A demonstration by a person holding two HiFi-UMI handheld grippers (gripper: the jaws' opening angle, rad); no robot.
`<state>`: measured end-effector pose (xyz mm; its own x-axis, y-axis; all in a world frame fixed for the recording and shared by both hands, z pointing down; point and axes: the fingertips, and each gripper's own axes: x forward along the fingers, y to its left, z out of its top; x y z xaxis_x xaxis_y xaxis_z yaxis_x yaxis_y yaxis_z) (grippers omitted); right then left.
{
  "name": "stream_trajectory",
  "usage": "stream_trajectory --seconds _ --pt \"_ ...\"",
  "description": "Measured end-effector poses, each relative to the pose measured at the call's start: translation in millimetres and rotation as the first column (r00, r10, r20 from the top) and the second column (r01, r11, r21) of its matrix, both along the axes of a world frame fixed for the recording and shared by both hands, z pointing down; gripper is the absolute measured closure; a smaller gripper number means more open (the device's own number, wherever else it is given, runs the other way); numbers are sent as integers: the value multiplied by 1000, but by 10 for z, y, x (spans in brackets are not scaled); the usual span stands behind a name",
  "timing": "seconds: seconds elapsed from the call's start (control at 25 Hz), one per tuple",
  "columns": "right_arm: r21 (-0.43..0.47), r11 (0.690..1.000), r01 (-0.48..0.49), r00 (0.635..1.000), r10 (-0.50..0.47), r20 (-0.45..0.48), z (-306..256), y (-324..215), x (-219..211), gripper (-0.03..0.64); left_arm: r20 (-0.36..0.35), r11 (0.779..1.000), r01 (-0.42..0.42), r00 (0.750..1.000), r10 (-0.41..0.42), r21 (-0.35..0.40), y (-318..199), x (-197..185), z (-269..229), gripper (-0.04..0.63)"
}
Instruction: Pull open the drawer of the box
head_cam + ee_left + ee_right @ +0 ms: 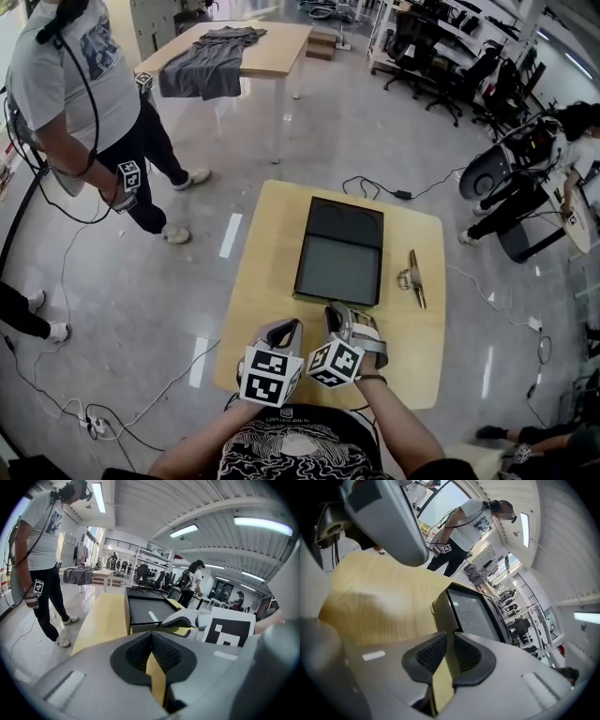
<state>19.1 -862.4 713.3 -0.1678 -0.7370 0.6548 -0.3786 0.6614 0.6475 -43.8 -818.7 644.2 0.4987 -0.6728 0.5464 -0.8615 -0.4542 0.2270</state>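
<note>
We're lining up on the box (339, 251), which is sitting mid-table (264, 281) just beyond both grippers. The right gripper (339, 315) is hovering at the box's near edge, touching or just short, we can't tell which. The left gripper (287, 330) is sitting just left of it, slightly nearer us. Both are reading closed, pads together with nothing between them.

We're taking the near face as the drawer front. A small loop (434, 606) at its left end may be the pull, but it's too small to confirm.

To do this well, we're opening 1 gripper, closing it on the pull and drawing straight toward us. The 2nd gripper is bracing the box so it isn't sliding. A metal object (412, 278) is lying right of the box, clear of the pull path.
</note>
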Motion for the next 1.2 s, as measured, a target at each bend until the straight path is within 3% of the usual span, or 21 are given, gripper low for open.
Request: stream_trajectory --seconds 0.16,0.52,0.72,0.92,1.2 --pt "22 999 29 997 -28 -66 122 -89 -152 561 3 1000 10 1000 -10 -11 -65 -201 103 583" --pt "72 995 72 982 -58 -179 218 -341 -70 551 7 1000 3 1000 -2 -26 -239 -110 123 583" --pt "88 994 66 972 -44 -230 148 -229 1 551 8 1000 5 1000 -5 -22 -147 -85 76 583" --pt "98 993 73 967 -46 -251 279 -415 -55 555 8 1000 4 1000 -3 -24 -297 -154 206 583" --pt "69 994 91 968 -72 -238 30 -371 -218 555 7 1000 1 1000 -1 -24 -223 -308 -68 583"
